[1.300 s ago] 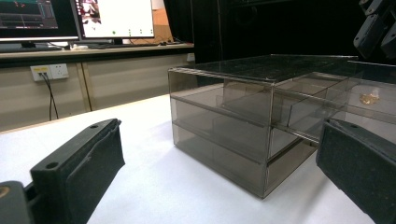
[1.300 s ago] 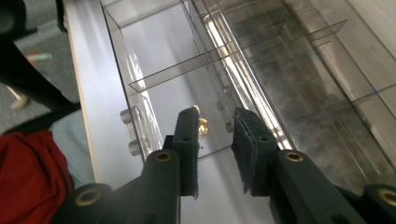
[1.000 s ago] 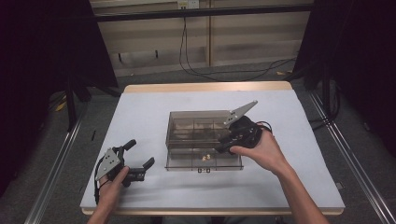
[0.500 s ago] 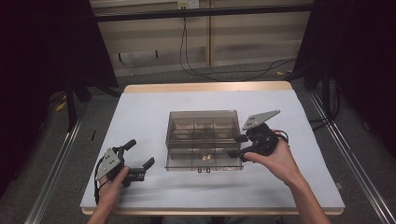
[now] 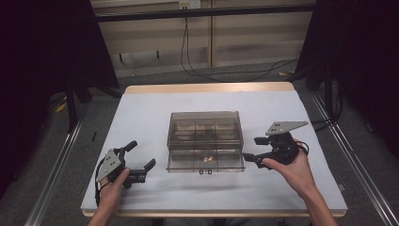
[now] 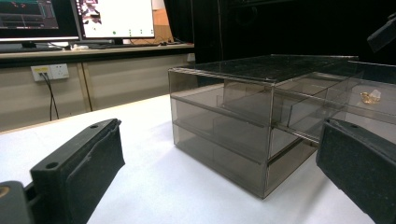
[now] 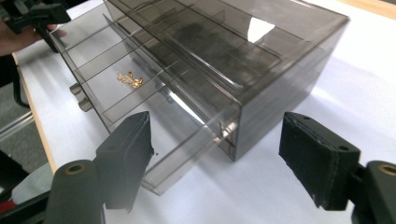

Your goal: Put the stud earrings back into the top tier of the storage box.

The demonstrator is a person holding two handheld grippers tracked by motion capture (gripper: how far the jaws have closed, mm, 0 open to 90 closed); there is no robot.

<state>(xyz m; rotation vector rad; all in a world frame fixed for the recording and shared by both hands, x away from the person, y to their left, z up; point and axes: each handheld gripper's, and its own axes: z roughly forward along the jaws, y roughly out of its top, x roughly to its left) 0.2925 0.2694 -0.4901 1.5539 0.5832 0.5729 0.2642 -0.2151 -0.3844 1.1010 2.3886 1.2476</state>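
A smoked, see-through drawer box sits near the middle of the white table, its lower drawer pulled out toward the person. In the high view we see a small heap of gold-coloured bits lying in the drawer's middle section; what they are is too small to tell.

At the drawer's right front corner we find the right gripper, held low by a hand whose forearm angles in from the lower right. Its jaws stand well apart and hold nothing, the nearer one just beside the corner; whether it touches we cannot tell. The left gripper rests on the table well left of the box, hand curled around its body, jaws spread wide and empty.

The right gripper view gives us what the overhead camera cannot: the drawer's dividers up close, the box's right end wall between the black pads, and the far gripper beyond the drawer. The left gripper view looks low across the table at the box's side, with monitors on a bench behind.
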